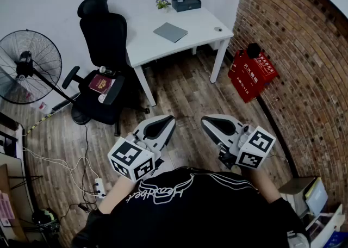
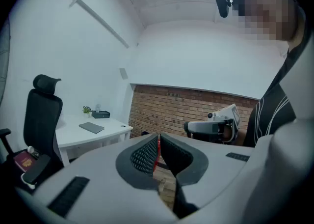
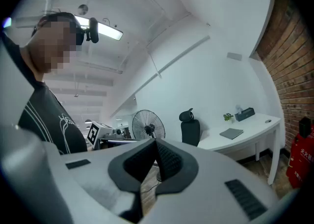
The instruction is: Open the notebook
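A thin grey notebook (image 1: 170,31) lies flat on the far white desk (image 1: 201,24), well apart from the left hand-held gripper (image 1: 163,124) and right hand-held gripper (image 1: 214,124) near the person's body, both shut and empty, so shut tips would likely shove it rather than lift its cover, and the white characters on the red box (image 1: 251,73) at right are too small to read.

light: bright, even | source: ceiling lamp (image 3: 109,32) | edges: fisheye bend, dark corners | focus: sharp
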The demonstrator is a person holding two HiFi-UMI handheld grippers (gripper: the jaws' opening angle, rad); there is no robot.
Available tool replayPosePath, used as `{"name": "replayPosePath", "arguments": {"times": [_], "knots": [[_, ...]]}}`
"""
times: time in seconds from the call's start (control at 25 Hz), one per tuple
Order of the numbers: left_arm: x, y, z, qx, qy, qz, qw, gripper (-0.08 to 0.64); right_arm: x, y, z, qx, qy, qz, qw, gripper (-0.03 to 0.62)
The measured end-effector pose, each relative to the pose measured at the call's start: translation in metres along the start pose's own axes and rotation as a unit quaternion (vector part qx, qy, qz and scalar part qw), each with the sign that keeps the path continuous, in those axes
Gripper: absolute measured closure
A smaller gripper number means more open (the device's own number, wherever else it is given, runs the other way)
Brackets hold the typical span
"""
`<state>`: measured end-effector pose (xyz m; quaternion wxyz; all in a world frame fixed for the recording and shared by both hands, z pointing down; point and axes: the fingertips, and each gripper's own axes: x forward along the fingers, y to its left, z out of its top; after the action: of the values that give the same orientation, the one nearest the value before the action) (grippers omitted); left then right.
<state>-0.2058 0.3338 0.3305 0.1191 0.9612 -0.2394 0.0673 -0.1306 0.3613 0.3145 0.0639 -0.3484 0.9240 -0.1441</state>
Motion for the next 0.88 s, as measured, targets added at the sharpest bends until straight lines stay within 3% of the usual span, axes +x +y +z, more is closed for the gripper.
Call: {"name": "replayPosePath", "arguments": {"times": [0.24, 0.6, 0.88], "knots": [[0.011, -0.004, -0.005, -0.008, 0.007, 0.009, 0.9999, 0.517, -0.013, -0.012, -0.008, 0.015, 0.009, -0.01, 1.0, 0.592], [0.031, 0.001, -0.005, 0.003, 0.024, 0.06, 0.9979, 0.514, -0.038, -0.031, -0.008, 0.026, 0.004, -0.025, 0.999, 0.592], [0.052, -0.003, -0.004, 0.004, 0.016, 0.074, 0.9971, 0.378, -0.061, -0.048, -0.004, 0.023, -0.003, -0.036, 0.999, 0.592]]}}
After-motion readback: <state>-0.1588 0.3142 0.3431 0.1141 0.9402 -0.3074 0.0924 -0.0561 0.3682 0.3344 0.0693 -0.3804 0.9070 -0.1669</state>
